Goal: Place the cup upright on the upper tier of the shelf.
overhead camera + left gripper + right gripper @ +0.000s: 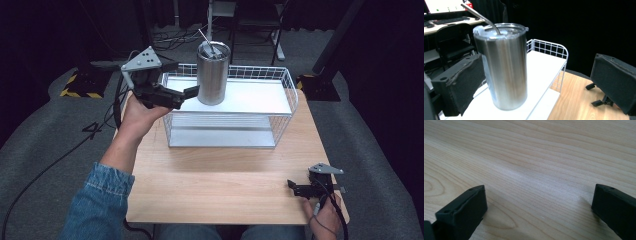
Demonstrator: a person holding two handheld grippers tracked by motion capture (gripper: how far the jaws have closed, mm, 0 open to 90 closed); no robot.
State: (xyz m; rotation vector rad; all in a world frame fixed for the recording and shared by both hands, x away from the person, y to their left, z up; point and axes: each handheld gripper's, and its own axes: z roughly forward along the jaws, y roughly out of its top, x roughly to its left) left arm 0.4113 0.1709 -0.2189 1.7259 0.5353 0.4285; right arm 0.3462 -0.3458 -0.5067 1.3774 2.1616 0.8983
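High view first: the wooden table [220,185] spreads widest under me, and on its far half stands the white wire rack [285,90] with two white shelves, one above the other. On the upper shelf, toward its left end, the steel tumbler [213,75] stands upright, a clear lid on top and a metal straw [206,39] leaning out of it toward the left.

My left gripper [182,96] is raised at the rack's left end, jaws spread wide and pointing at the tumbler's lower side. From the left gripper view, the tumbler [505,70] sits between my two black jaws but toward the left one; whether that jaw touches the steel I cannot tell, and the right jaw is well apart from it, out over the table's edge of the rack. Nothing is clamped.

My right gripper [295,187] rests low at the table's near right corner, well apart from the rack. In the right gripper view its jaws stand wide apart over bare wood grain [536,170], holding nothing.
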